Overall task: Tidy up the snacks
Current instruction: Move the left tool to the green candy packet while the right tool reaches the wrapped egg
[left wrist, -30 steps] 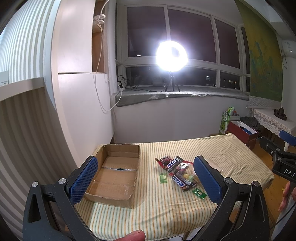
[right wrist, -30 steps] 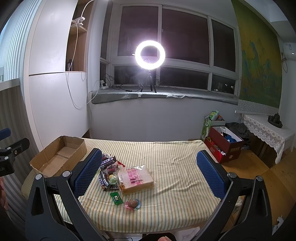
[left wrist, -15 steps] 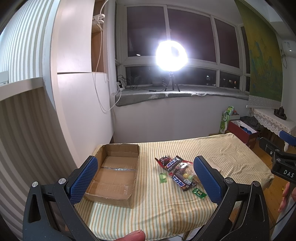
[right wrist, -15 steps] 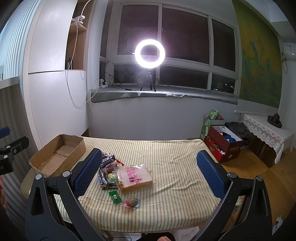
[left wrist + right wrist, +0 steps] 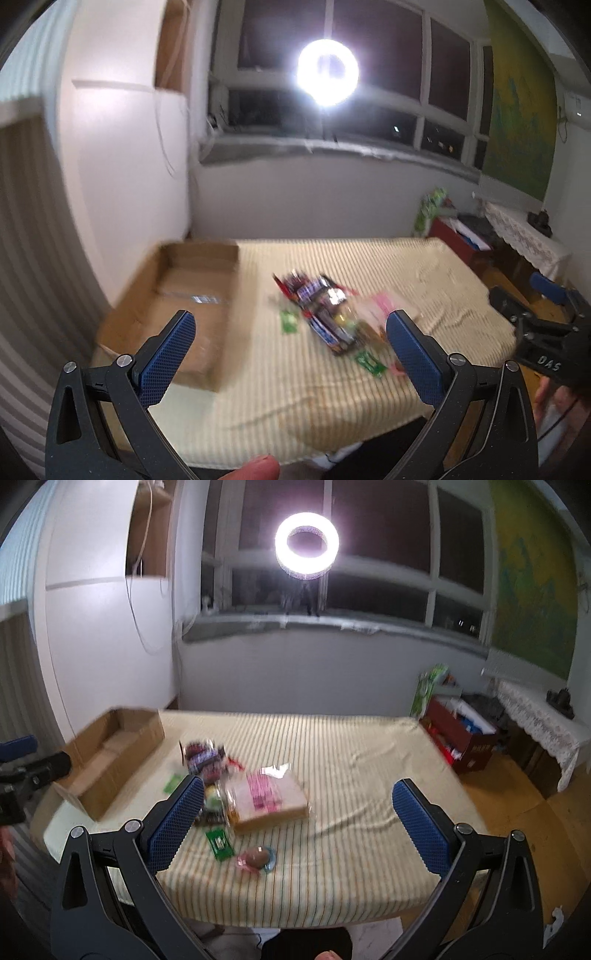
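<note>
Lying in a loose pile on the striped table (image 5: 362, 760), the snacks (image 5: 221, 786) sit just right of the open cardboard box (image 5: 110, 753), apart from it. Bagged bread (image 5: 273, 801) forms the pile's right edge. Left gripper (image 5: 291, 354) and right gripper (image 5: 299, 823) both hover above the table's near side, fingers spread wide, grasping nothing. Both views are blurred.

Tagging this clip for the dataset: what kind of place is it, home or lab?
Most likely a room in a home, set up for filming. A table with a striped cloth holds snacks and a cardboard box, a ring light stands on the sill of a dark window, and a lace-covered side table sits at right.
</note>
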`<move>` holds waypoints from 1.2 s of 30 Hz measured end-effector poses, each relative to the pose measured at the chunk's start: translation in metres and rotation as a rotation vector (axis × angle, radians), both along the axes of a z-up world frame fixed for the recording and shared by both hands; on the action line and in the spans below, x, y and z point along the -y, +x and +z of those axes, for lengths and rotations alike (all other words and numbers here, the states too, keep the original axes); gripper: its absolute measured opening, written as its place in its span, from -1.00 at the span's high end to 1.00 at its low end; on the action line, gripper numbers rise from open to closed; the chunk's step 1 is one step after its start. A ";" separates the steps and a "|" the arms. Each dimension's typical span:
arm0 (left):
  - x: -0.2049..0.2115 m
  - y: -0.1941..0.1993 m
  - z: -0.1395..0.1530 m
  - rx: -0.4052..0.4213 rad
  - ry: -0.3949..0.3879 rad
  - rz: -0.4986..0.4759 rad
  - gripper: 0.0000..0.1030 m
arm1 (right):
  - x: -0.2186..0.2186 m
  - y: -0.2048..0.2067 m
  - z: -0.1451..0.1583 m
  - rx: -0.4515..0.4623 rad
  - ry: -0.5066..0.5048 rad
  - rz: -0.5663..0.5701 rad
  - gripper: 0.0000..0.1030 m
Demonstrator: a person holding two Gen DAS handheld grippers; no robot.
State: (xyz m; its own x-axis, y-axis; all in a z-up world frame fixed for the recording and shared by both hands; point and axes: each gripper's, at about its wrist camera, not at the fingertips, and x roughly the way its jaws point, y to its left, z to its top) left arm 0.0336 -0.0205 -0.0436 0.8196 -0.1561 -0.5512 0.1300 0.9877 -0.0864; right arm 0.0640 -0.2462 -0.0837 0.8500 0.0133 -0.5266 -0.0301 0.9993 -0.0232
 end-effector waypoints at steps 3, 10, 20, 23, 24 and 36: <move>0.019 0.014 -0.029 -0.079 0.016 -0.032 -0.99 | 0.002 0.019 -0.033 -0.086 0.000 0.020 -1.00; 0.055 0.037 -0.099 -0.258 0.018 -0.137 -0.99 | 0.012 0.044 -0.104 -0.250 0.026 0.089 -1.00; 0.063 0.059 -0.134 -0.334 -0.002 -0.150 -0.85 | 0.007 0.049 -0.134 -0.269 0.035 0.224 -0.84; 0.067 0.065 -0.136 -0.344 -0.014 -0.180 -0.85 | 0.002 0.053 -0.134 -0.250 0.016 0.266 -0.84; 0.069 0.067 -0.137 -0.346 -0.016 -0.188 -0.83 | 0.002 0.053 -0.135 -0.247 0.017 0.277 -0.80; 0.084 0.084 -0.139 -0.372 -0.032 -0.254 -0.04 | -0.003 0.058 -0.135 -0.203 0.014 0.354 -0.05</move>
